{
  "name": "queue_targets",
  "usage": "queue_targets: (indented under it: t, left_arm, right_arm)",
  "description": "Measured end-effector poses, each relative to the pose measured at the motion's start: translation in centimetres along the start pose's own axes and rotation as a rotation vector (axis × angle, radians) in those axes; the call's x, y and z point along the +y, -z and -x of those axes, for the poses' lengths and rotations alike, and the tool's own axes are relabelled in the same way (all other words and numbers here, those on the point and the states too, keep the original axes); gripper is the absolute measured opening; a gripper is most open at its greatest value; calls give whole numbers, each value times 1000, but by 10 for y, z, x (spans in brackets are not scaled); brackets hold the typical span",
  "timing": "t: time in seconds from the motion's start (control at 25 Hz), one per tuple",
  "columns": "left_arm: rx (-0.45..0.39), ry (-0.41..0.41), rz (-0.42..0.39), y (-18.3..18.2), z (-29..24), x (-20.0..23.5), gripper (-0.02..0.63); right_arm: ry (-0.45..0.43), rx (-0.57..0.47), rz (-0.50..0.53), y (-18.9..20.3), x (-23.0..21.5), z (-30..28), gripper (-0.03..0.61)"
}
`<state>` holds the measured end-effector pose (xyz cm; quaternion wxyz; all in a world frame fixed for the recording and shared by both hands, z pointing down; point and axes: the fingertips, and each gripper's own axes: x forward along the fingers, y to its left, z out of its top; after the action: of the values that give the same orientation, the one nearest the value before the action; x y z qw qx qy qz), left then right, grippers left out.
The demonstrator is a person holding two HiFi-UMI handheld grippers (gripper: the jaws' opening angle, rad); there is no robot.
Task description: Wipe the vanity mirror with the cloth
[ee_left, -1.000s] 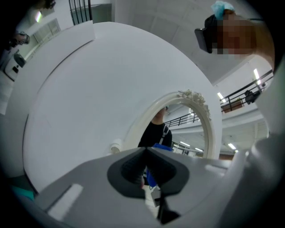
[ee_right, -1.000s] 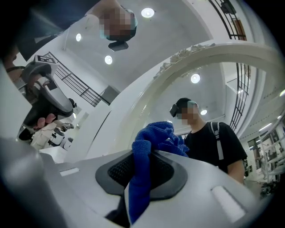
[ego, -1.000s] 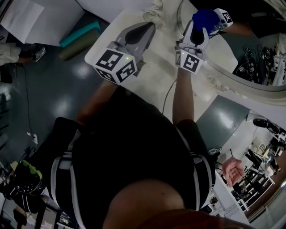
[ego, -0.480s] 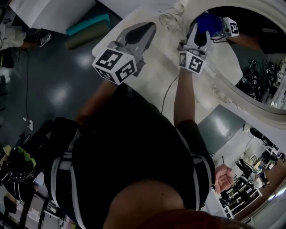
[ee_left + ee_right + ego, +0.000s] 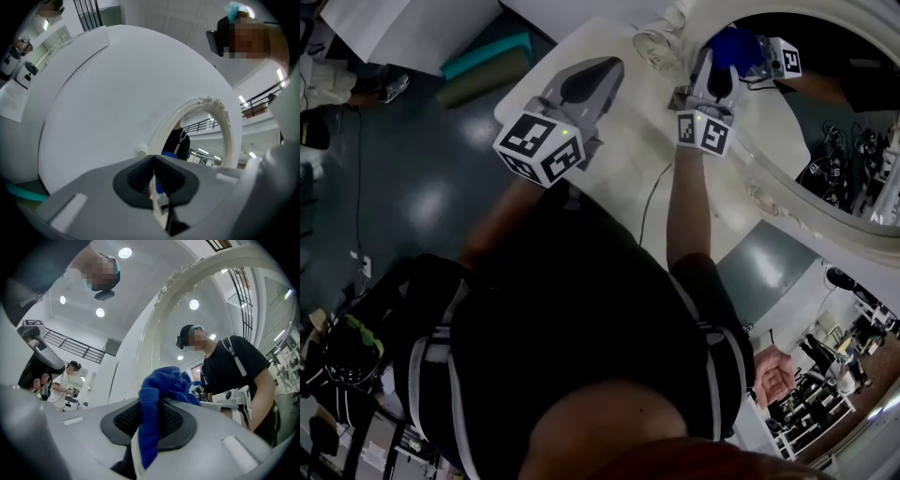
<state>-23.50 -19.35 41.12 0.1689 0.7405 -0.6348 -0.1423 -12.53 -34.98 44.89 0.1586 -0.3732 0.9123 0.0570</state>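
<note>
The right gripper point(image 5: 724, 64) is at the top of the head view, a little right of the middle. Its fingers are shut tight on the blue cloth point(image 5: 734, 44). In the right gripper view you can see the cloth point(image 5: 161, 383) stuck between the two fingers. One end hangs down and the rest is bunched up on top. The cloth is up against the glass of the vanity mirror point(image 5: 834, 103) and looks like it touches it. From these pictures you cannot be fully sure.

The mirror is big and oval with a bumpy white frame. It fills the upper right of the head view. In the right gripper view the mirror point(image 5: 211, 310) shows a person in a black top holding the gripper.

The left gripper point(image 5: 610, 66) is in the upper middle of the head view, to the left of the right gripper. It is over the white bench point(image 5: 623, 164). In the left gripper view its fingers are pressed together with nothing held between them. That view shows the bench point(image 5: 117, 84) as a big white shape. The mirror point(image 5: 206, 136) stands at the far edge, right of the middle.

A teal roll point(image 5: 487, 54) lies on the dark floor at the upper left.
</note>
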Motion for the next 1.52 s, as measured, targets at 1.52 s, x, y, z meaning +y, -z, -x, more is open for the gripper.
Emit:
queue_targets:
  t: [1.52]
  left_arm:
    - [110,465,-13,44,-48,-176,12]
  right_arm:
    - [546,36,-33,-134,-93,225,78]
